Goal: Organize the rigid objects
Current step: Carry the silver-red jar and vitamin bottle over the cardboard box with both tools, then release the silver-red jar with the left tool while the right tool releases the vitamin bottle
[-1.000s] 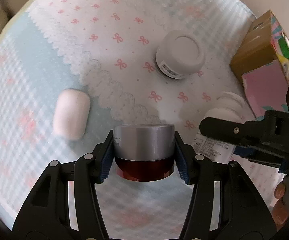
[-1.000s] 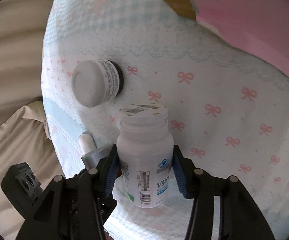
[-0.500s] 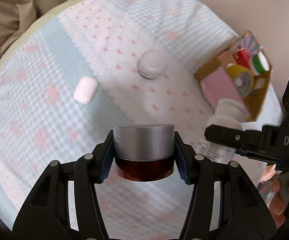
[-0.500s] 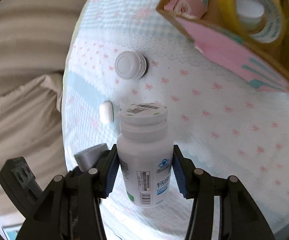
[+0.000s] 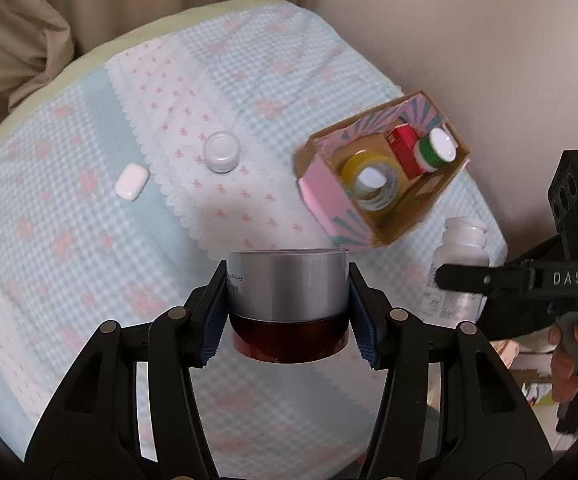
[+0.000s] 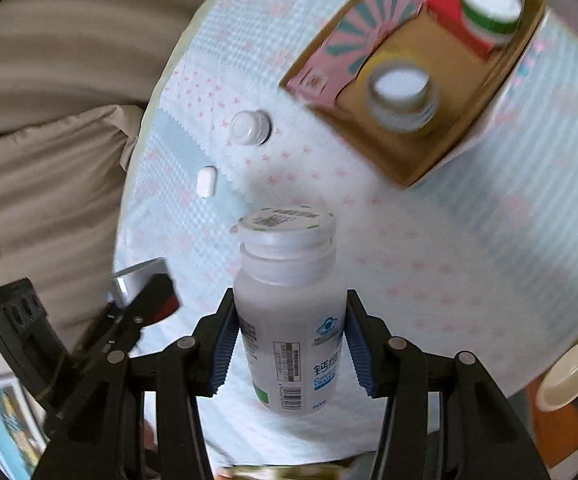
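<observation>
Left tongs (image 5: 287, 320) grip silver-lidded jar (image 5: 287, 286); right tongs (image 6: 289, 344) grip white bottle (image 6: 289, 312).

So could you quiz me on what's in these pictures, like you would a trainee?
1. True or false: the left gripper is empty.
2. What does the right gripper hold? A) a roll of tape B) a white pill bottle C) a red carton
3. Name the two loose white things lying on the cloth outside the cardboard box.

Key:
1. False: its jaws grip a silver-lidded red jar.
2. B, the white pill bottle.
3. A small round white jar and a flat white oblong case.
</observation>
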Demonstrator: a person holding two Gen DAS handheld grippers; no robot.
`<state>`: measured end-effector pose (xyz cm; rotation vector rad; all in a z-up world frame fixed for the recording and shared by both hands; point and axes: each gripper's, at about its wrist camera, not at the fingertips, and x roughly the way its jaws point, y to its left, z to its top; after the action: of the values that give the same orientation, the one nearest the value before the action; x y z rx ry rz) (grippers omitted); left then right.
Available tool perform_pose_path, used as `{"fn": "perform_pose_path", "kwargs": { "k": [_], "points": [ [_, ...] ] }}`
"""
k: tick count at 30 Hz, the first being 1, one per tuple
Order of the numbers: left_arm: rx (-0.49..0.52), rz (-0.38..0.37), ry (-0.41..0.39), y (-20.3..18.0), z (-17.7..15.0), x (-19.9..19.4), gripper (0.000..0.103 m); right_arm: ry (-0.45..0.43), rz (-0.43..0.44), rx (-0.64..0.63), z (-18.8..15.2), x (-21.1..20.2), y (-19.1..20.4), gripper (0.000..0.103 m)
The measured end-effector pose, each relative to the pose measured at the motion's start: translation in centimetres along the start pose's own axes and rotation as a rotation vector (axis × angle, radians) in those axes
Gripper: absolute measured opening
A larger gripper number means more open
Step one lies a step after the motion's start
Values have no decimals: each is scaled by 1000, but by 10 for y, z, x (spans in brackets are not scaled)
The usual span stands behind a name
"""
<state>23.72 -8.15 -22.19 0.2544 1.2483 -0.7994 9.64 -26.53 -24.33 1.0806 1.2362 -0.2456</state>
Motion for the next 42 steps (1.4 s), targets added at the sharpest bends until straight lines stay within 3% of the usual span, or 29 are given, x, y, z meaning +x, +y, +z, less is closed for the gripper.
{"fn": "perform_pose_path", "kwargs": {
  "k": [9, 20, 26, 36, 42],
  "points": [
    [-133, 44, -45, -73, 7, -4, 50, -18, -2, -103, 50, -70, -44, 46],
    [-254, 7, -42, -159, 50, 51, 50, 3, -107, -368, 145, -113, -67, 46],
    [-211, 2, -10, -180, 87, 93, 50, 10, -119, -424, 188, -107, -73, 46],
    [-160, 13, 56, -179, 148, 169, 50, 86, -88, -350, 241, -50, -93, 46],
    [-113, 26, 128, -172, 164, 225, 50, 124, -76, -331, 262, -16, -111, 46]
  ]
}}
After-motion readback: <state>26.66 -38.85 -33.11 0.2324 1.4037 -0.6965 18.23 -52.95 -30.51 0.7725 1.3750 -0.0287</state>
